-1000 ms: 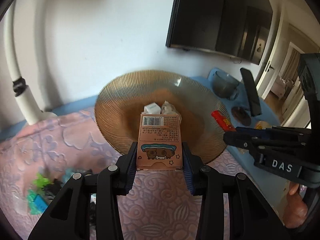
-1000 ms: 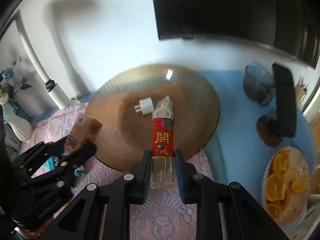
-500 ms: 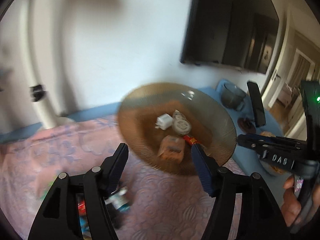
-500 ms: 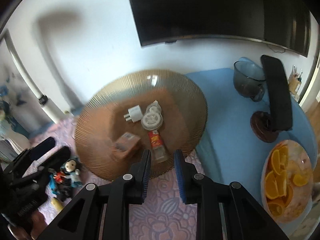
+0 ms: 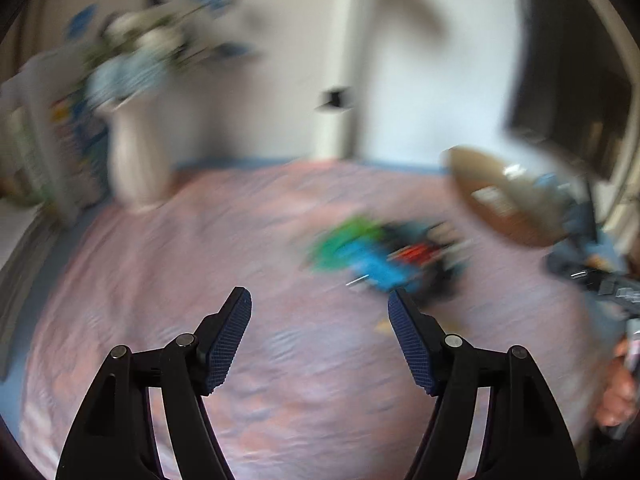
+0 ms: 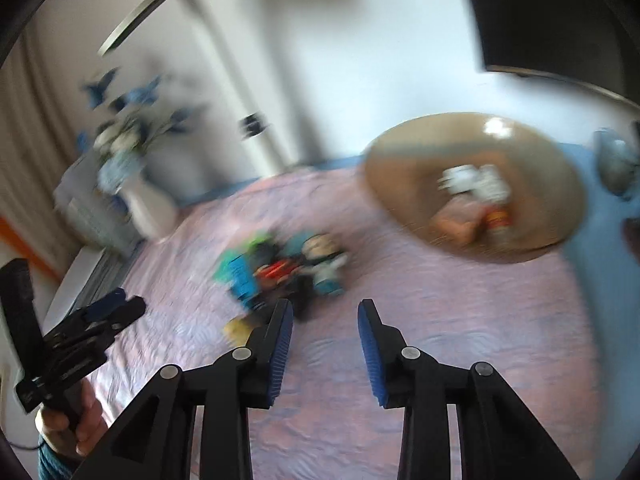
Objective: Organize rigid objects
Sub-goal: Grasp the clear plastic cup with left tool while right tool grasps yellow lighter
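Note:
Both views are motion-blurred. A brown ribbed glass plate [image 6: 400, 176] sits at the right and holds a white plug [image 6: 460, 178], a small brown box [image 6: 456, 220] and a red lighter [image 6: 498, 220]; the plate also shows in the left wrist view [image 5: 472, 160]. A pile of small toys [image 6: 280, 268], green, blue, red and black, lies on the pink cloth; it also shows in the left wrist view [image 5: 380, 256]. My left gripper [image 5: 320, 304] is open and empty just left of the pile. My right gripper [image 6: 325, 312] is open and empty just in front of the pile.
A white vase with blue flowers [image 5: 136, 152] stands at the back left on the pink tablecloth [image 5: 200, 280]. A white pole [image 5: 340, 80] rises at the back. A dark TV [image 6: 560, 20] hangs on the wall. A grey glass bowl [image 6: 616, 160] sits on the blue mat at right.
Both grippers let go of the box and the lighter, which now lie in the plate. Both have opened, drawn back and swung left toward the toy pile.

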`<action>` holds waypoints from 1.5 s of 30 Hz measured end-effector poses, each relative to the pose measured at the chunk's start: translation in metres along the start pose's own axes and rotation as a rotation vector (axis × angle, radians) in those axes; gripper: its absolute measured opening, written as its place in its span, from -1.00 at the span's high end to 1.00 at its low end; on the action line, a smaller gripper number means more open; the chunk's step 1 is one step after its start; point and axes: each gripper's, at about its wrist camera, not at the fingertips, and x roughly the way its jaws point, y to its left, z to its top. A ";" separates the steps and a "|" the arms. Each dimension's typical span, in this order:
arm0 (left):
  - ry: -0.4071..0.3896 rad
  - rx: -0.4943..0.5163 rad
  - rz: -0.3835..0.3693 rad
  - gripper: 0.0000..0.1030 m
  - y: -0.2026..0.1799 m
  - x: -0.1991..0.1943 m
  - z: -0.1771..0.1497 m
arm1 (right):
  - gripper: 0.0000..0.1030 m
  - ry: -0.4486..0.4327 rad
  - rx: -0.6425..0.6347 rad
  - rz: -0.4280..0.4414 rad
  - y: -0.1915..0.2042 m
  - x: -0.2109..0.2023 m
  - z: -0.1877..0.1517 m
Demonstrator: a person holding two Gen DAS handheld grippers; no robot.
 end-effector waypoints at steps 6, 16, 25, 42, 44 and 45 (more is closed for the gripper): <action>0.081 -0.077 0.027 -0.35 0.036 0.035 -0.033 | -0.17 0.029 -0.092 0.004 0.015 0.043 -0.045; 0.128 -0.071 -0.010 -0.35 0.033 0.038 -0.034 | -0.17 0.052 -0.019 0.057 -0.002 0.046 -0.043; 0.155 0.128 -0.142 -0.35 0.018 0.038 0.029 | -0.17 0.213 -0.222 0.141 0.058 0.043 -0.020; 0.248 0.163 -0.294 0.10 0.011 0.137 0.051 | -0.08 0.277 -0.386 0.012 0.077 0.113 -0.045; 0.242 0.167 -0.294 0.28 0.008 0.136 0.050 | 0.12 0.259 -0.435 -0.023 0.085 0.111 -0.047; 0.237 0.165 -0.291 0.30 0.008 0.136 0.051 | 0.25 0.257 -0.442 -0.022 0.088 0.110 -0.049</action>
